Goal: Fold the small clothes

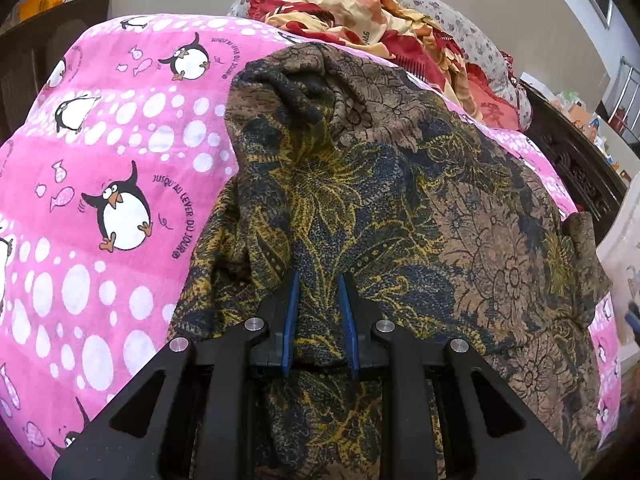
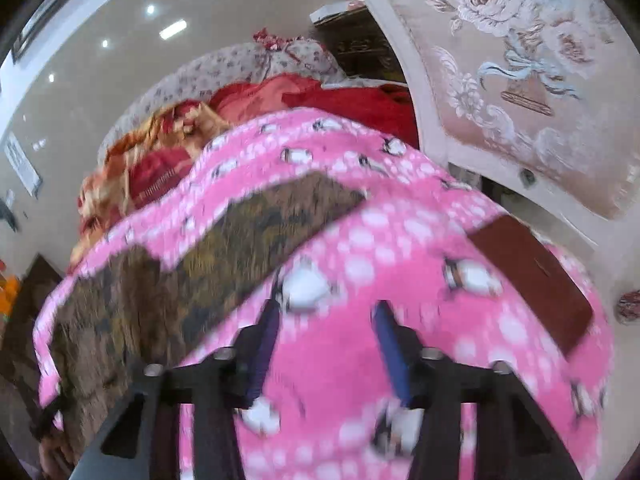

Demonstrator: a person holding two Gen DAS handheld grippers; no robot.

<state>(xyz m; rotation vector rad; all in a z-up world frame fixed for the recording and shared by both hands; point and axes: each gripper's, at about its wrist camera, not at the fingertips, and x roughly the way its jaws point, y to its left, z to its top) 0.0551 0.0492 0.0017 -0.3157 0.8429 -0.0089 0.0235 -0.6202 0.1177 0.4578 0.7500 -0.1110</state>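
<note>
A brown, dark-blue and yellow floral garment (image 1: 400, 184) lies spread over a pink penguin-print sheet (image 1: 100, 160). My left gripper (image 1: 319, 276) is shut on a raised fold of this garment, and the cloth runs between its blue pads (image 1: 291, 320). The right wrist view is blurred. In it the same garment (image 2: 224, 248) lies at the left on the pink sheet (image 2: 400, 248). My right gripper (image 2: 326, 304) hangs open over bare pink sheet, to the right of the garment, with nothing between its fingers.
A heap of red and floral bedding (image 1: 360, 12) lies behind the sheet. A flat brown rectangular object (image 2: 532, 280) rests on the sheet's right part. A floral upholstered chair back (image 2: 520, 60) stands beyond it. Dark wooden furniture (image 1: 568, 160) is at the right.
</note>
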